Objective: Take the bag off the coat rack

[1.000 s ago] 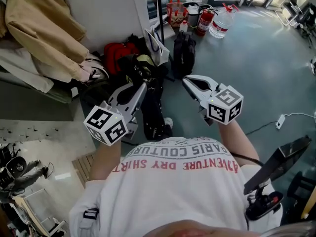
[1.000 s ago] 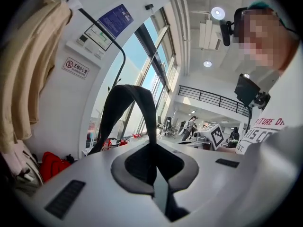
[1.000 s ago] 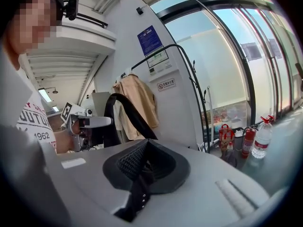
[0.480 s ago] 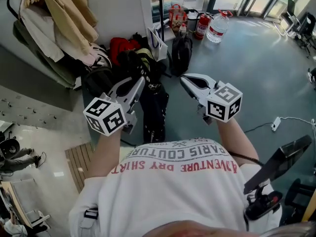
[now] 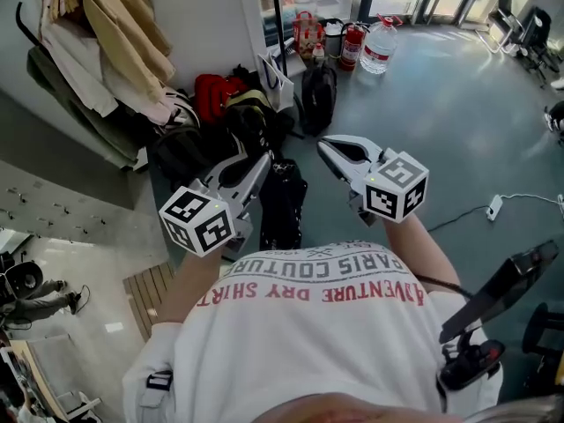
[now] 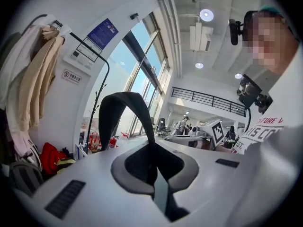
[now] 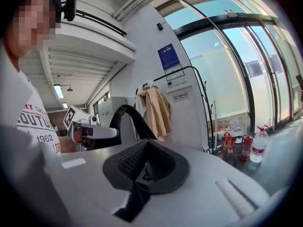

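Observation:
A black bag hangs by its strap between my two grippers, in front of the person's chest. My left gripper is shut on the black strap, which arches up out of its jaws. My right gripper is likewise shut on the strap, which loops up toward the other gripper. The coat rack's black pole stands farther off by the window, and it also shows in the left gripper view and the right gripper view.
Coats hang on the wall at the left. Below them lies a pile of bags with a red one and a black backpack. A fire extinguisher and a water bottle stand by the window. A white cable crosses the floor at right.
Both grippers have carried the bag back from the wall and the pile of bags, and slightly up. Their hold on the strap is unchanged.

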`<state>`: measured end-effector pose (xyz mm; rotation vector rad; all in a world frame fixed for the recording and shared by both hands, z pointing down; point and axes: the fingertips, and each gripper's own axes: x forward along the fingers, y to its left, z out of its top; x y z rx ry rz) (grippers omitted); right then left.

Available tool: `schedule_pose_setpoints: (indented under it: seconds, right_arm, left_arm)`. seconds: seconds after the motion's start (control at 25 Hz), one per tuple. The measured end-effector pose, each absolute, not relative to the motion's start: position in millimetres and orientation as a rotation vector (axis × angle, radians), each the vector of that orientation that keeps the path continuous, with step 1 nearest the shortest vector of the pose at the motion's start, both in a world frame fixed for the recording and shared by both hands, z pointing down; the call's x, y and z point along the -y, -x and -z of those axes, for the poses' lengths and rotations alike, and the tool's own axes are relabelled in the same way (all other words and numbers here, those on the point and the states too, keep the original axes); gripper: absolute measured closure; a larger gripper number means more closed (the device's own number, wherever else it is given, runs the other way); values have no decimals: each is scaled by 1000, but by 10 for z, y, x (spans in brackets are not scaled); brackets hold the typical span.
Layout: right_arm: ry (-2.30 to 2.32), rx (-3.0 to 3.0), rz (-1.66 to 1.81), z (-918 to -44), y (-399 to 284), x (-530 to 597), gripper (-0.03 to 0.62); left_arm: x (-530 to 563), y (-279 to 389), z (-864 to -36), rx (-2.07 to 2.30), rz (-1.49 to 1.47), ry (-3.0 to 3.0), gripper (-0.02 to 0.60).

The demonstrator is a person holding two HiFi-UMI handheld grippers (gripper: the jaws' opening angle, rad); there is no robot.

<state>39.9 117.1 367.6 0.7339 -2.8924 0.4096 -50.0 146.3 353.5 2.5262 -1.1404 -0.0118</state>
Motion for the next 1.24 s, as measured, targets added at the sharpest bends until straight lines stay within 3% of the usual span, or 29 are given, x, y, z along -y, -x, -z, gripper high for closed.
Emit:
schedule_pose_setpoints:
  seconds: [1.24]
  right_arm:
    - [-702, 2928, -400, -3291, -474, -1170, 594]
  left_arm:
    - [-1383, 374, -3171, 1195, 12, -2519, 571]
